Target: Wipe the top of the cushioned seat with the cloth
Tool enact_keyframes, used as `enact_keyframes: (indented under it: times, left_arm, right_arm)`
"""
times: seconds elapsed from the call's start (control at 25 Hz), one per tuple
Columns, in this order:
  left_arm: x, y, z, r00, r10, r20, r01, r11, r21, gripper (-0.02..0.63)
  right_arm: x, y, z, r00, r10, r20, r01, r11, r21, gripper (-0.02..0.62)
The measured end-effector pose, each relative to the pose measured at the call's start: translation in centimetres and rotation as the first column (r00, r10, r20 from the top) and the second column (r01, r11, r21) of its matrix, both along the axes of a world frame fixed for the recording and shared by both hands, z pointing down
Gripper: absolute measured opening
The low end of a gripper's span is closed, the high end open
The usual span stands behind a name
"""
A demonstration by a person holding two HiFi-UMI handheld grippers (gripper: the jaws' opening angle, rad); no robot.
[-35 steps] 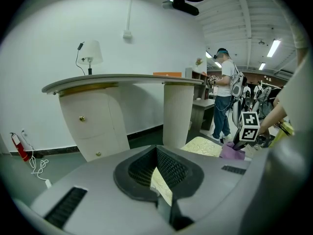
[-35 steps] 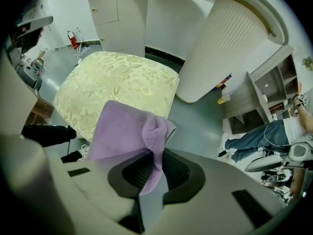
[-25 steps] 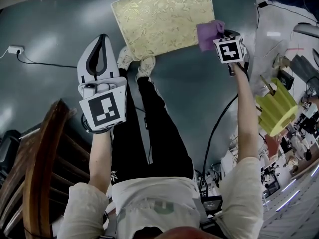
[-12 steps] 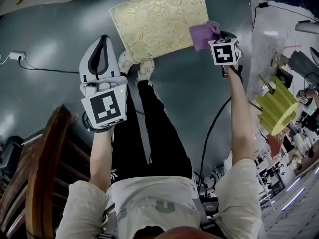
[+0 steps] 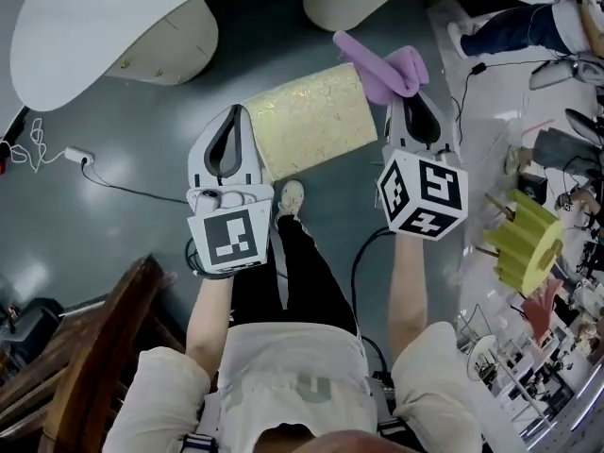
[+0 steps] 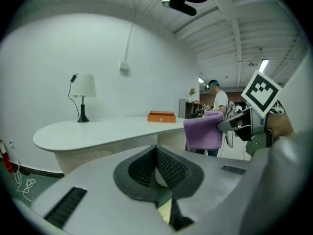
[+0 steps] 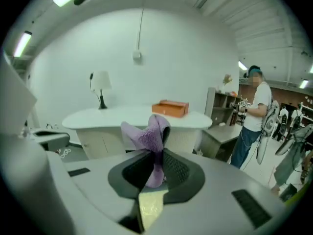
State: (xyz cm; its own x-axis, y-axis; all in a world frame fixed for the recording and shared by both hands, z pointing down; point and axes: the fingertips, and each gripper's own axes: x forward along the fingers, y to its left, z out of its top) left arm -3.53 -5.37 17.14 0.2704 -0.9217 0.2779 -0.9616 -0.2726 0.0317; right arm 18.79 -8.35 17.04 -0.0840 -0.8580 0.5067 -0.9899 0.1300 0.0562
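1. Cloth (image 5: 382,64), purple and crumpled, is pinched by the right gripper's (image 5: 408,102) fingers, clear of the gold patterned cushioned seat (image 5: 311,121) on the floor.
2. Left gripper's (image 5: 230,121) fingers are pressed together, empty.
3. Wiping is judged paused or finished.

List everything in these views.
seat: one, gold, below, between the grippers
cloth: one, purple, clamped in the right gripper
desk: one, white, curved, beyond the seat
lamp: one, white shade, on the desk
box: one, orange, on the desk
chair: one, brown wood, lower left of head view
rack: one, yellow, right edge of head view
bystander: one, white shirt, far right
left gripper: one, white, jaws together, empty
right gripper: one, white, jaws shut on the cloth
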Motion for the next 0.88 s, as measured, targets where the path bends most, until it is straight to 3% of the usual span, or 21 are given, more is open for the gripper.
enact_keyframes:
  times: [0.2, 0.36, 0.52, 0.88]
  left_arm:
    - [2.2, 0.9, -10.6, 0.995, 0.087, -0.045, -0.086, 0.996, 0.021, 0.005]
    - [3.8, 3.4, -18.2, 0.986, 0.149, -0.072, -0.143, 0.986, 0.083, 0.005]
    - [3.5, 6.8, -20.7, 0.971, 0.211, -0.110, -0.204, 0.976, 0.071, 0.005]
    - [4.6, 9.8, -23.0, 0.960, 0.272, -0.063, -0.263, 0.957, 0.124, 0.005]
  right_arm:
    - [-2.9, 3.7, -14.6, 0.993, 0.063, 0.103, -0.083, 0.976, 0.202, 0.057]
    - [-4.2, 8.3, -21.5, 0.990, 0.079, 0.120, -0.112, 0.948, 0.299, 0.057]
    - [-6.9, 12.8, -22.2, 0.989, 0.063, 0.135, -0.102, 0.948, 0.300, 0.057]
    - [-8.1, 15.1, -22.0, 0.993, 0.027, 0.117, -0.062, 0.950, 0.306, 0.057]
